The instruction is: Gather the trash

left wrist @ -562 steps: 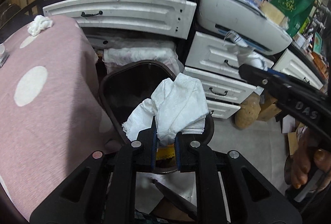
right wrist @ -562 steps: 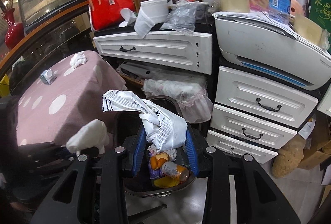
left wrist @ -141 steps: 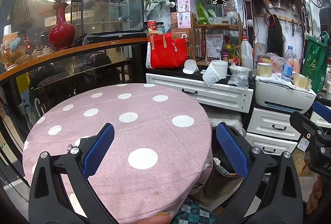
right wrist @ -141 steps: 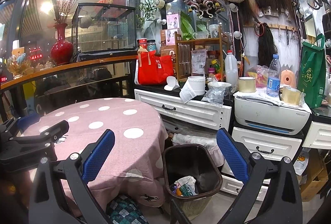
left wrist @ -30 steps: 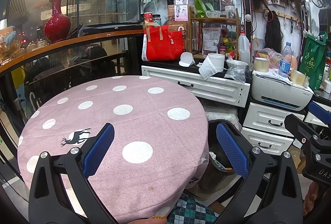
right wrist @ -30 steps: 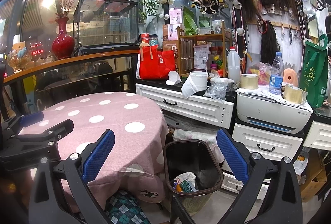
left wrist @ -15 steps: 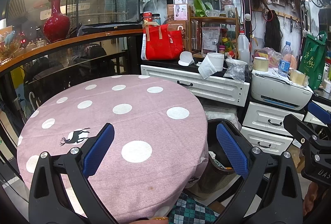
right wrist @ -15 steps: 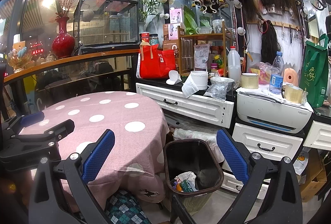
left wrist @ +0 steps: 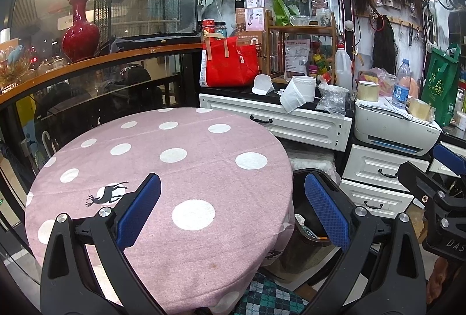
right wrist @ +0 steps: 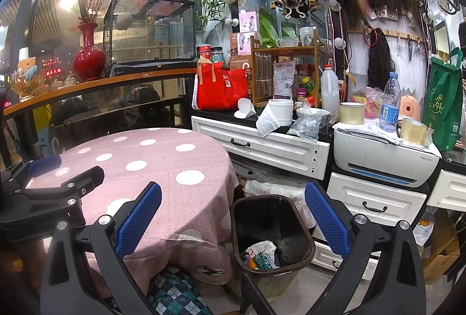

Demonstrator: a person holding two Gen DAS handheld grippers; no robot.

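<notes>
A dark brown trash bin (right wrist: 303,230) stands on the floor between the round table and the white drawers, with crumpled paper and wrappers (right wrist: 260,254) at its bottom. In the left wrist view only part of the bin (left wrist: 308,242) shows past the table's edge. My left gripper (left wrist: 233,211) hovers open over the near part of the pink polka-dot tablecloth (left wrist: 180,169), holding nothing. My right gripper (right wrist: 233,216) is open and empty, held back from the bin. No trash lies on the tablecloth (right wrist: 151,157). The left gripper (right wrist: 49,187) also appears at the left of the right wrist view.
White drawer units (right wrist: 262,146) and a printer (right wrist: 384,157) line the wall behind the bin, crowded with a red bag (right wrist: 220,90), a paper roll (right wrist: 276,112), bottles and tape. A glass railing (left wrist: 102,99) curves behind the table. A checked cloth (right wrist: 174,294) lies low in front.
Long ago each gripper held paper trash over the bin; both are now open and empty and the table holds no trash. Over the last second, barely any movement.
</notes>
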